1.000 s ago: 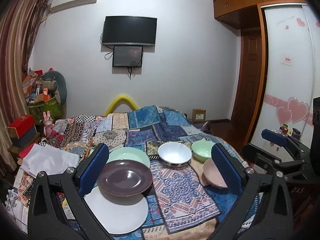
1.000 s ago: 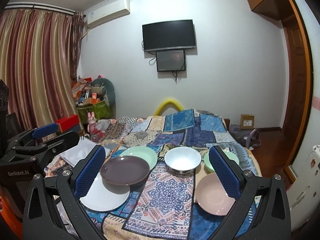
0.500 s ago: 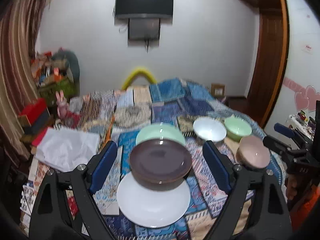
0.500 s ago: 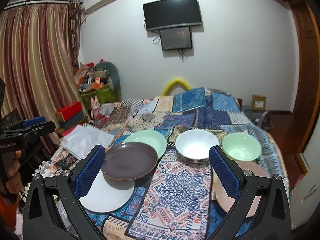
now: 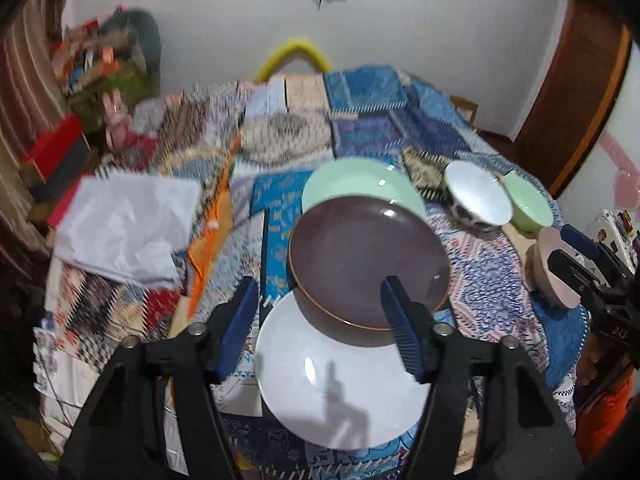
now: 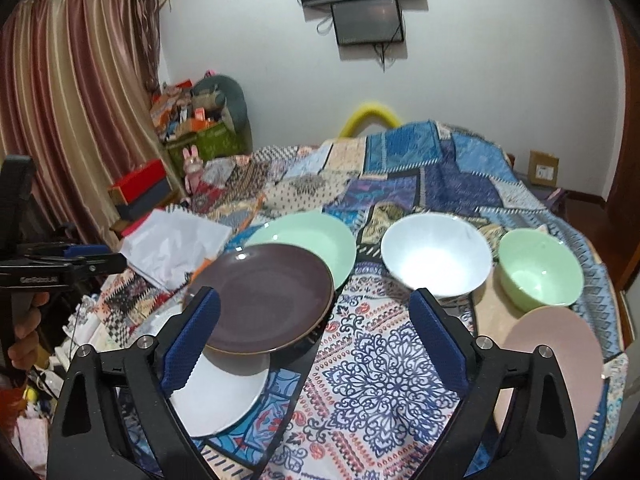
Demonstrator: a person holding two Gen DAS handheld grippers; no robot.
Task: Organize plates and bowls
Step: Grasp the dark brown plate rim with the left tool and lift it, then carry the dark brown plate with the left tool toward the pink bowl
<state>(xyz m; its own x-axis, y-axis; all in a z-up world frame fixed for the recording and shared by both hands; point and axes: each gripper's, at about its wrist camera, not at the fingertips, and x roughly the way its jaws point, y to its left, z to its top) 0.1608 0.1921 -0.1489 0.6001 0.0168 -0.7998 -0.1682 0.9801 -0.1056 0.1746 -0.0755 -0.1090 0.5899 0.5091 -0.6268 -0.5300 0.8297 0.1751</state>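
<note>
The left gripper (image 5: 320, 328) hangs over the near rims of the brown plate (image 5: 368, 264) and white plate (image 5: 340, 384), low in its frame. Its jaws have just been closing, yet nothing is pinched — judged a narrowing toward a thin rim. The brown plate lies tilted across the white plate and the green plate (image 5: 360, 180), which it partly hides. The right gripper (image 6: 316, 344), jaws apart and empty though lately narrowing, faces the patterned cloth (image 6: 384, 360); the pink plate (image 6: 560, 360) is partly hidden by its finger.
</note>
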